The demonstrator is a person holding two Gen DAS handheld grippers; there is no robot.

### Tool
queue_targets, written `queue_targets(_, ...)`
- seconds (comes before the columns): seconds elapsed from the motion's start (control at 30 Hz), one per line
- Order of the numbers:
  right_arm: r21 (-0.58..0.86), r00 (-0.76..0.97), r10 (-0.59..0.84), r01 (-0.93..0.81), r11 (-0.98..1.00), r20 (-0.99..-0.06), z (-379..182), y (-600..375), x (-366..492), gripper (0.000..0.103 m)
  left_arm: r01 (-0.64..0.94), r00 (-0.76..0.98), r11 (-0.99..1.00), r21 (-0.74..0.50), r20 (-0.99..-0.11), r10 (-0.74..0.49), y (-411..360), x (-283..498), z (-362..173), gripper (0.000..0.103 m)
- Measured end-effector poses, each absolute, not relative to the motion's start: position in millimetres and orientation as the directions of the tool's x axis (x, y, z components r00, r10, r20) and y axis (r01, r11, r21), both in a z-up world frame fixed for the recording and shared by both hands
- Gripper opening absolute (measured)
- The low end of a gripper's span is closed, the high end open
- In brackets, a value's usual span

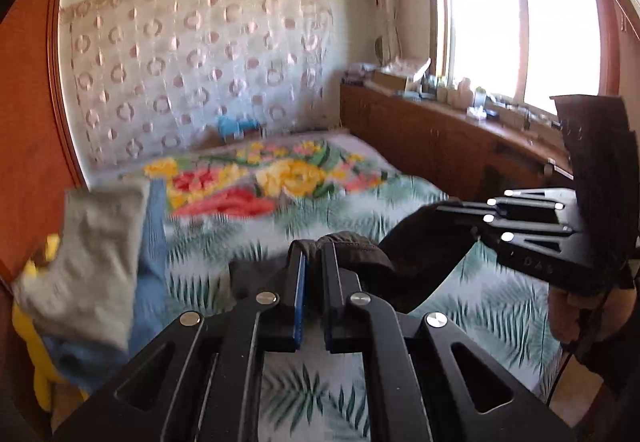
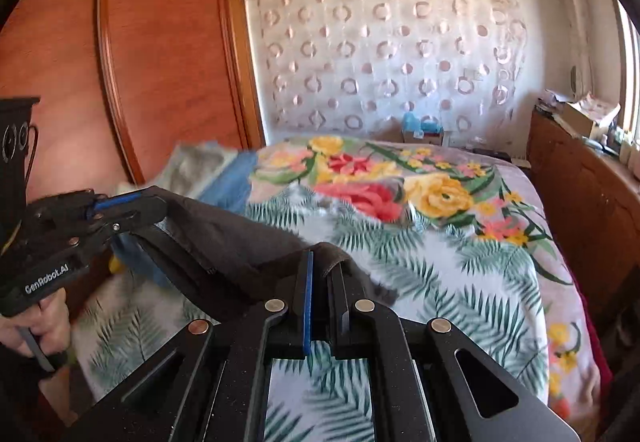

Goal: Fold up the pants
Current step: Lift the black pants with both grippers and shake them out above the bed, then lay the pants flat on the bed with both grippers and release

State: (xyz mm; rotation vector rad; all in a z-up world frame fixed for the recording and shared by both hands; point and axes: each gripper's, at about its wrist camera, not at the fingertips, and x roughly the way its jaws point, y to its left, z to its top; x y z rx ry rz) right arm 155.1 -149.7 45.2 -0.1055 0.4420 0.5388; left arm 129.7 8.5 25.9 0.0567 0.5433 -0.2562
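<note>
Dark brown pants (image 2: 224, 242) hang stretched between my two grippers above the bed. In the left wrist view my left gripper (image 1: 314, 248) is shut on a bunched edge of the pants (image 1: 416, 254), and my right gripper (image 1: 448, 212) comes in from the right, shut on the same cloth. In the right wrist view my right gripper (image 2: 322, 260) pinches a fold of the fabric, while my left gripper (image 2: 158, 208) clamps the far end at the left. The lower part of the pants is hidden behind the gripper bodies.
Below lies a bed with a palm-leaf sheet (image 2: 460, 282) and a floral blanket (image 2: 400, 182). Grey (image 1: 88, 262) and blue (image 2: 232, 182) garments lie at the bed's left edge. A wooden wardrobe (image 2: 160, 42) stands left; a cluttered wooden cabinet (image 1: 440, 138) runs under the window.
</note>
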Motion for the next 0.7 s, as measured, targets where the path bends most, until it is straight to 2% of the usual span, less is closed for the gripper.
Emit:
queue_targets(0.27,0.024,0.726,0.490,-0.548,0.836,-0.482,29,-163,134,0.005,0.269,0.782,0.958,-0.097,-0.559,-0.276,7,81,-11,0.008)
queue_targets(0.7,0.009,0.699,0.447,-0.533,0.846,-0.558,0,-181,97,0.005,0.266,0.732,0.955,-0.133,-0.616,-0.289,-1,43,-54,0.008)
